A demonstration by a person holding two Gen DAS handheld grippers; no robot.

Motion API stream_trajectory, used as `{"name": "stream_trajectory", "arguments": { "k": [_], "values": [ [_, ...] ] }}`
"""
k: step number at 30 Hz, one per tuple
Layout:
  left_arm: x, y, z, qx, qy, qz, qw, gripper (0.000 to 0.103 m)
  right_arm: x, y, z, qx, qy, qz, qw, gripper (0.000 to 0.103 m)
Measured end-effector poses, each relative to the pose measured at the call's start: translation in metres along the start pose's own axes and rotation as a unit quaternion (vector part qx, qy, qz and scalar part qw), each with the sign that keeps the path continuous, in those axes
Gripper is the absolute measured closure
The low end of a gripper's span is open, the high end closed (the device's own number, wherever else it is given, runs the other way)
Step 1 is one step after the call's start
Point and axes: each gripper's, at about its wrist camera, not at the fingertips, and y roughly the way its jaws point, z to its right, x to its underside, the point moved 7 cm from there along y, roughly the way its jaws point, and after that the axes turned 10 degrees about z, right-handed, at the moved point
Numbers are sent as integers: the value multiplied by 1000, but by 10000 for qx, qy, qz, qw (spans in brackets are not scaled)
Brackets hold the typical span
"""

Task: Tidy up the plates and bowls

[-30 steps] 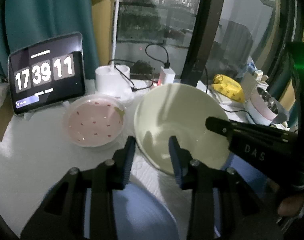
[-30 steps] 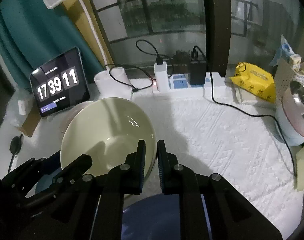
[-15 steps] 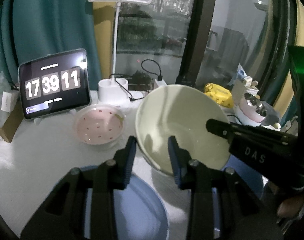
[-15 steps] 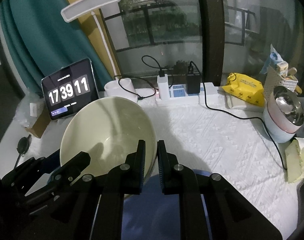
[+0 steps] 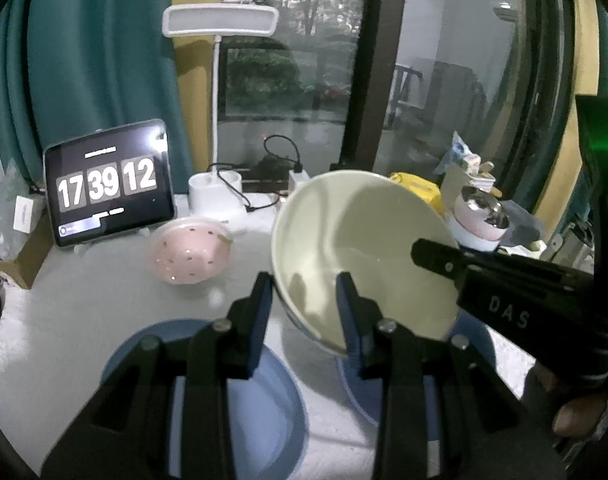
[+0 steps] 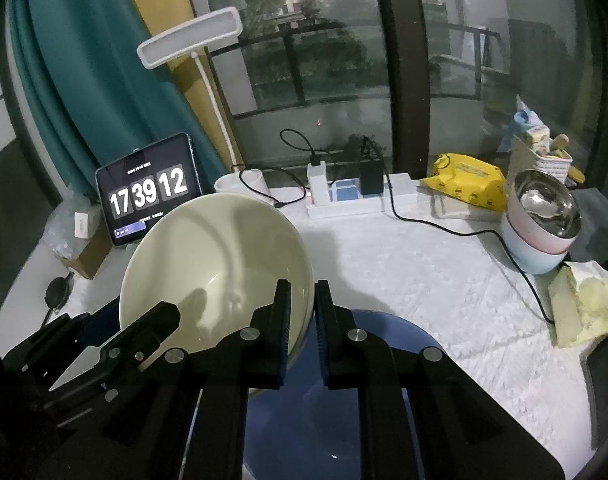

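Note:
A large cream bowl [image 5: 364, 248] hangs tilted above the table, held from both sides. My left gripper [image 5: 304, 304] is shut on its near-left wall, one finger inside the bowl and one outside. My right gripper [image 6: 302, 304] is shut on the bowl's right rim [image 6: 304, 280], and its finger [image 5: 428, 250] shows inside the bowl in the left wrist view. The left gripper [image 6: 160, 316] reaches into the cream bowl [image 6: 216, 260] at lower left of the right wrist view. A blue plate [image 5: 256, 400] lies below me, and another blue dish [image 6: 344, 400] sits under the bowl. A pink speckled bowl [image 5: 188, 256] rests further back.
A tablet clock [image 6: 150, 192] and a white desk lamp [image 6: 188, 36] stand at the back left. A power strip [image 6: 356, 200] with cables, a yellow pack [image 6: 468, 184] and stacked bowls with a steel one on top [image 6: 540, 224] line the back and right. A white cloth [image 6: 424, 272] covers the table.
Both grippers rose and drew back with the cream bowl between them. More of the blue dishes below came into view. The grips look unchanged.

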Motion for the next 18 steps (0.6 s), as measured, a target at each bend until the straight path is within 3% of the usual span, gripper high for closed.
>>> {"name": "stream_trajectory", "arguments": {
  "k": [18],
  "values": [
    [30, -5, 51, 295, 229, -259, 9990, 69, 33, -30, 45, 254, 352, -58, 9990, 90]
  ]
}}
